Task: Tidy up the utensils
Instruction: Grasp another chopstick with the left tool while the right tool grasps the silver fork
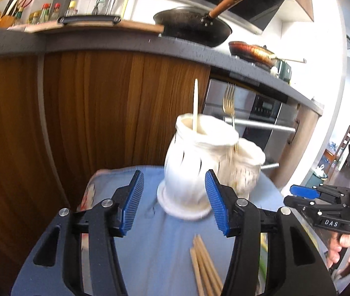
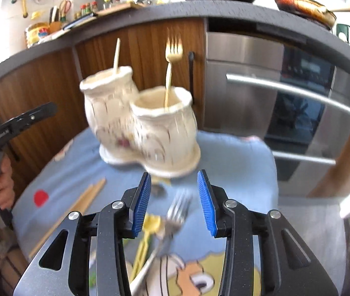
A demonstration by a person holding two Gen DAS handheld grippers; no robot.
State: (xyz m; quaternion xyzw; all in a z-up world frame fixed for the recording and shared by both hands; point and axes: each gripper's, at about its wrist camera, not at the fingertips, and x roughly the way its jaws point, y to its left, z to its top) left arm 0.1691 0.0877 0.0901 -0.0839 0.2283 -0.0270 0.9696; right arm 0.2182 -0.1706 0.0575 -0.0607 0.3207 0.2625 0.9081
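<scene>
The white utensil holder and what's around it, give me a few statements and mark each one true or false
1. A gold fork stands in one cup of the white utensil holder. True.
2. The right gripper is clamped on a silver fork. False: its jaws are apart and the fork lies on the blue cloth beneath.
3. Wooden chopsticks lie on the cloth. True.
4. Both holder cups are empty. False: one has the fork, the other a single pale stick.
5. The left gripper holds nothing. True.
</scene>
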